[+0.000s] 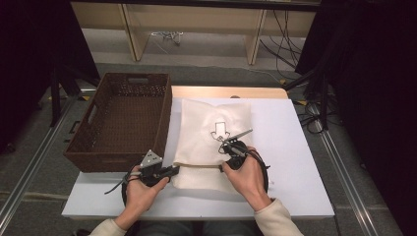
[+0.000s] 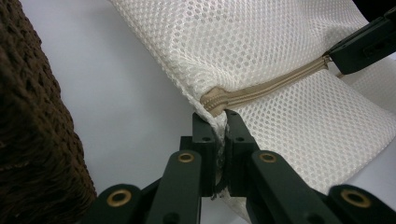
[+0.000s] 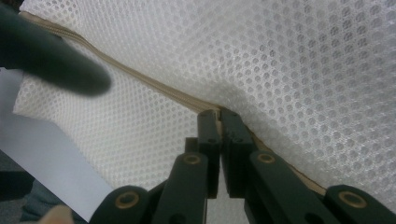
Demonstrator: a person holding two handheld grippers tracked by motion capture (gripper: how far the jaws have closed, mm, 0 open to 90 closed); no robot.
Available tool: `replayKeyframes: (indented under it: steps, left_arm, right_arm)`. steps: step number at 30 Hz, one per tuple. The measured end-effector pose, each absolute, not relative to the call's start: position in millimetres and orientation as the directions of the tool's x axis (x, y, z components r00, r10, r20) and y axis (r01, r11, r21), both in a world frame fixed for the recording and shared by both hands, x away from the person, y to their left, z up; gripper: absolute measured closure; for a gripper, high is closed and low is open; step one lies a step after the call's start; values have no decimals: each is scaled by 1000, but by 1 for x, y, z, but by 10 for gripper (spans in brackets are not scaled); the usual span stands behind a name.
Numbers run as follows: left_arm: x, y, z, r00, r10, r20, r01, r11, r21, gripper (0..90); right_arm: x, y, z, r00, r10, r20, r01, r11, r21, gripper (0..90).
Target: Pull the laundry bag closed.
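Observation:
A white mesh bag (image 1: 206, 123) lies on the white table (image 1: 287, 147), with a beige zipper (image 1: 199, 165) running along its near edge. My left gripper (image 1: 174, 169) is shut on the zipper's left end, and the bag's corner (image 2: 208, 100) is pinched between its jaws (image 2: 218, 116). My right gripper (image 1: 223, 166) is shut on the zipper (image 3: 140, 77) farther right, its jaws closed (image 3: 218, 112) on the beige tape. In the left gripper view the right gripper (image 2: 359, 44) sits at the zipper's far end (image 2: 271, 86). A black arrow outline (image 1: 219, 130) marks the bag's top.
A brown wicker basket (image 1: 135, 75) stands at the table's left, close beside the left gripper, and its wall (image 2: 32, 130) shows in the left gripper view. Bare table (image 1: 196, 201) lies in front of the bag and to its right. The floor behind holds cables and shelf legs.

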State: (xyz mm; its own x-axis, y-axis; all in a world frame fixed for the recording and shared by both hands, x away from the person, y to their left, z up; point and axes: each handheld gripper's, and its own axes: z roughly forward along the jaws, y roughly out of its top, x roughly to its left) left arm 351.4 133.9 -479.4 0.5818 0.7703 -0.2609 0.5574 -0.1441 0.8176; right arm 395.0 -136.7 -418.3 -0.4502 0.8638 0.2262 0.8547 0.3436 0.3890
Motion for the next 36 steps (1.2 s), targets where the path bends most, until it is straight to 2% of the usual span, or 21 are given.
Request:
replayKeyframes:
  steps: [6,11,21,25,29,31,36]
  left_arm:
    - [352,134,-479,582,769,-264,558,-142,817,851]
    - [351,135,-479,581,771,-261,559,-145,816,851]
    - [352,135,-479,587,767,-259,556,-150,818,851]
    - [352,135,-479,587,767,-258,555,-149,818,851]
    - [352,135,-478,587,767,-258,555,-149,819,851]
    - [352,135,-479,576,771,-269,563,-136,815,851]
    - [352,134,-479,571,773,-275,564,-127,816,851]
  right_arm:
    - [396,-138,-419,-459,861,220,848,352,395,886]
    - [393,-136,-417,-416,877,238,878,319,357,886]
    - [395,-139,-419,-447,867,221,855,341,391,887]
    - [393,-138,-417,-407,881,242,882,311,354,886]
    - [396,-141,-419,-463,860,213,845,356,399,886]
    - [393,-138,-417,-407,882,237,882,312,354,886]
    - [394,-140,-416,-410,881,237,880,314,357,886]
